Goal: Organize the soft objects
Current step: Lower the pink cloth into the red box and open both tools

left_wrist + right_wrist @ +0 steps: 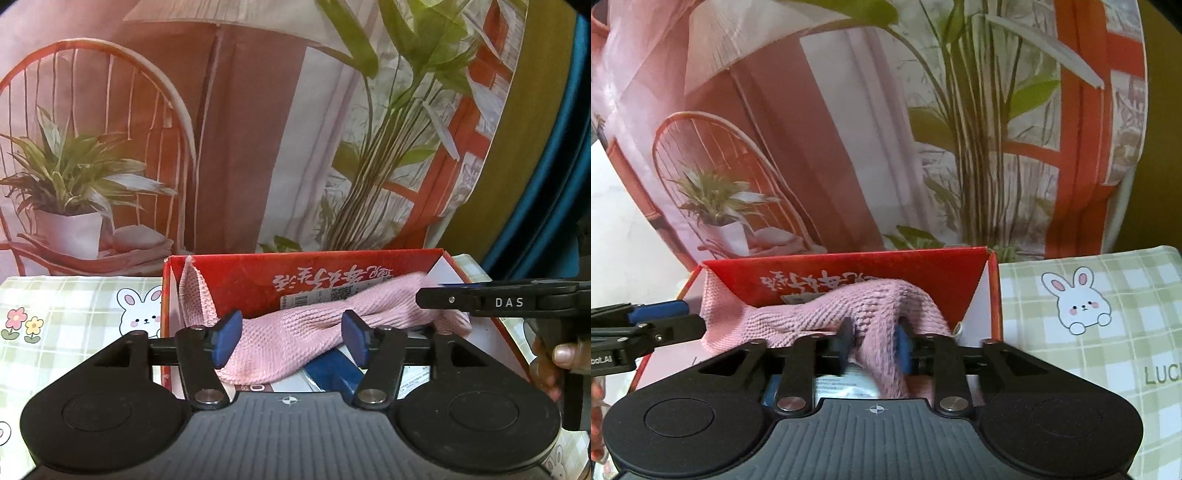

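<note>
Pink knitted cloth (295,328) lying inside the red cardboard box (332,280), draped across its width, one end hanging over the left wall; placement judged nearly complete, release and withdrawal remaining. Left tongs (291,341) spread wide, pads clear of the cloth between them. Right tongs (873,345) partly open around a fold of cloth, pads close beside it; contact not discernible. Box resting on a surface under a green checked covering with rabbit print (1082,299). Behind: printed backdrop (221,129) showing chair, potted plant, window. Other packets beneath the cloth, unclear.
</note>
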The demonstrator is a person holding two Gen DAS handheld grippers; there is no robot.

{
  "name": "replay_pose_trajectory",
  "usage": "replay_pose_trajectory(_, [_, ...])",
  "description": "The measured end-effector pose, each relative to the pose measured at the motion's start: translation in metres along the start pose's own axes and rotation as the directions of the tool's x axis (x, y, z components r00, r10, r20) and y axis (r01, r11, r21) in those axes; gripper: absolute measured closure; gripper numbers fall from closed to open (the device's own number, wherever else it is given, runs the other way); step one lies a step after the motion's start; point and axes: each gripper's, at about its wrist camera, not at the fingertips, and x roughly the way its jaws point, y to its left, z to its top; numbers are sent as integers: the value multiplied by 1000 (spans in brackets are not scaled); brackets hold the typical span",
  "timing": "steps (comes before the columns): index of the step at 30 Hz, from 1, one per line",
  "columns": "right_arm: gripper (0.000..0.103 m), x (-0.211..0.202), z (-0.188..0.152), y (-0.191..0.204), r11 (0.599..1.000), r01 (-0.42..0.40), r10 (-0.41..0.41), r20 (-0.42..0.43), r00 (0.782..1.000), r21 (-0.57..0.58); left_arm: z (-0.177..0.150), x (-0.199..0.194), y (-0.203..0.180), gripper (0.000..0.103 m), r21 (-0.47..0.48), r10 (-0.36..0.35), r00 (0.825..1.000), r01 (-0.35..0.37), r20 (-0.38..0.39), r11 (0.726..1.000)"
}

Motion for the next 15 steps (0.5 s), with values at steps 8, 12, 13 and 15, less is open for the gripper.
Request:
replay_pose_trajectory(8, [52, -19, -4, 11, 999, 8, -6, 38, 999, -48, -5, -23, -10, 23, 23, 26, 999, -27, 30, 999])
replay_pose_trajectory(12, [37, -35, -9, 26, 992, 43, -37, 52, 998, -118, -8, -39, -18, 18, 44, 50, 998, -52, 48, 998])
replay_pose_trajectory(13, [34, -38, -10, 29, 990, 50, -43, 54, 998, -128, -9, -43, -20, 18, 47, 57, 997, -60, 51, 997])
replay_pose_trajectory(15, [23, -47, -13, 35, 988, 60, -51, 60, 997, -144, -11, -51, -24, 14, 54, 66, 996, -69, 58, 996])
